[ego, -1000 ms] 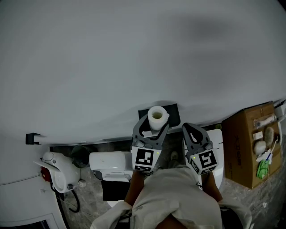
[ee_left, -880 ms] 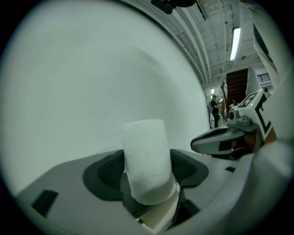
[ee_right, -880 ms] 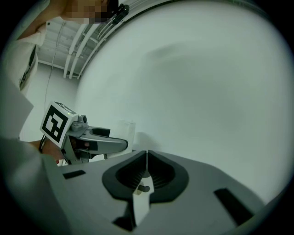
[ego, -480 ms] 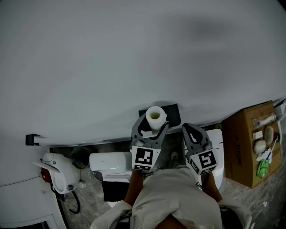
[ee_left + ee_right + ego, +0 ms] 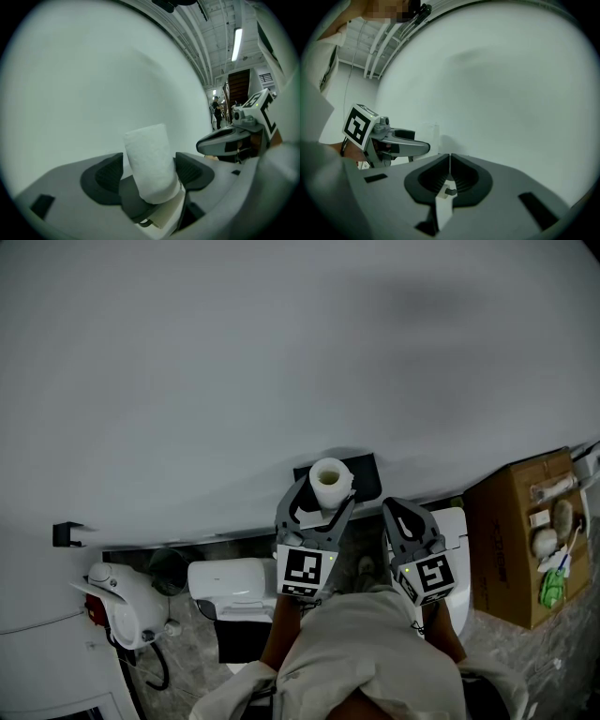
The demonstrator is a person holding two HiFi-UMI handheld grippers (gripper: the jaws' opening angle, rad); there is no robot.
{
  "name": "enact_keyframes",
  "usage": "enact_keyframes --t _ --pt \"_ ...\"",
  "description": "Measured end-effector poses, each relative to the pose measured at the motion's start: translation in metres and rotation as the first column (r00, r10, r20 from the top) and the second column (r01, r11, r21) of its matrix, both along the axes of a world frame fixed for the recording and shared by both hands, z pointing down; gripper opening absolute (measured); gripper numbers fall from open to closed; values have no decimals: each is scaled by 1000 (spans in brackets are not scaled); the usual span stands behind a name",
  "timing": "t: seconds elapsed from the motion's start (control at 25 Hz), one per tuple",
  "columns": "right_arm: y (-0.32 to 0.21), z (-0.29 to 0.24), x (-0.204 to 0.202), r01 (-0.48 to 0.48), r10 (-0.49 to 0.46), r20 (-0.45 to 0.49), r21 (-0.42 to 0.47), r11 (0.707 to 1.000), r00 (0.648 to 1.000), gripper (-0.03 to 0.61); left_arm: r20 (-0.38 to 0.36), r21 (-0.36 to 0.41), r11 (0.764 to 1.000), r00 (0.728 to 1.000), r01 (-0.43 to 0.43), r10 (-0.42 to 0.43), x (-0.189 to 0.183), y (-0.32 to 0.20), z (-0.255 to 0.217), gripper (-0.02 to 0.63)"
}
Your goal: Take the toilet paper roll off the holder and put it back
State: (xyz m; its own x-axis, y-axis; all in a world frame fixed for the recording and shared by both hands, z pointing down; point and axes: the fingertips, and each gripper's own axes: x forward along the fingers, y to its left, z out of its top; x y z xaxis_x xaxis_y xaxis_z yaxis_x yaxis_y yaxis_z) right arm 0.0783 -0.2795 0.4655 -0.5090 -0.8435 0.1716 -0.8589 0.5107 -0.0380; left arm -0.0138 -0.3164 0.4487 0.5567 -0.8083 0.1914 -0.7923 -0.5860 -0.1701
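- My right gripper (image 5: pixel 449 177) is sitting closed and empty, nearest me.
- My left gripper (image 5: pixel 322 503) is opening its jaws, with the toilet paper roll (image 5: pixel 149 159) standing between them.
- The roll is resting upright on the black holder (image 5: pixel 364 471) at the wall; I am judging it light, soft and easily crushed, so best squeezed gently across its middle.

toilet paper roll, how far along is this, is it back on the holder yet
Looks done: the toilet paper roll stands at the holder. In hand: the left tool straddles it, jaws opening, a gap at one pad, probably letting go. The right tool is shut and empty. Left: draw the left tool clear; whether the roll is fully seated I can't tell.
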Motion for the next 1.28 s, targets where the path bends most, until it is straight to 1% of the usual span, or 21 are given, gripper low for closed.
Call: enact_keyframes --t 0.2,0.4,0.56,0.88,1.0,1.12,1.28 --pt "6 -7 -3 -14 14 -9 11 1000 1000 6 -18 19 1000 1000 -2 2 -7 7 -8 339" --pt "16 -11 -7 -23 24 -13 26 999 1000 6 -54 47 999 999 1 1 -19 19 -17 339" --pt "26 -14 -12 -31 32 -25 35 999 999 -2 -80 47 999 997 -11 15 -29 30 -17 337" --pt "53 -18 -23 -40 42 -36 49 998 998 -3 -93 43 999 995 -32 36 -40 62 -12 319" --pt "65 -18 -29 -30 31 -39 49 998 999 -3 -99 55 998 994 -34 39 -45 74 -13 311" --pt "78 -18 -38 -14 16 -34 52 999 999 -5 -104 47 998 994 -33 38 -51 86 -12 307" --pt "96 -18 -45 -16 18 -32 53 998 999 -5 -105 51 998 994 -32 37 -59 103 -12 301"
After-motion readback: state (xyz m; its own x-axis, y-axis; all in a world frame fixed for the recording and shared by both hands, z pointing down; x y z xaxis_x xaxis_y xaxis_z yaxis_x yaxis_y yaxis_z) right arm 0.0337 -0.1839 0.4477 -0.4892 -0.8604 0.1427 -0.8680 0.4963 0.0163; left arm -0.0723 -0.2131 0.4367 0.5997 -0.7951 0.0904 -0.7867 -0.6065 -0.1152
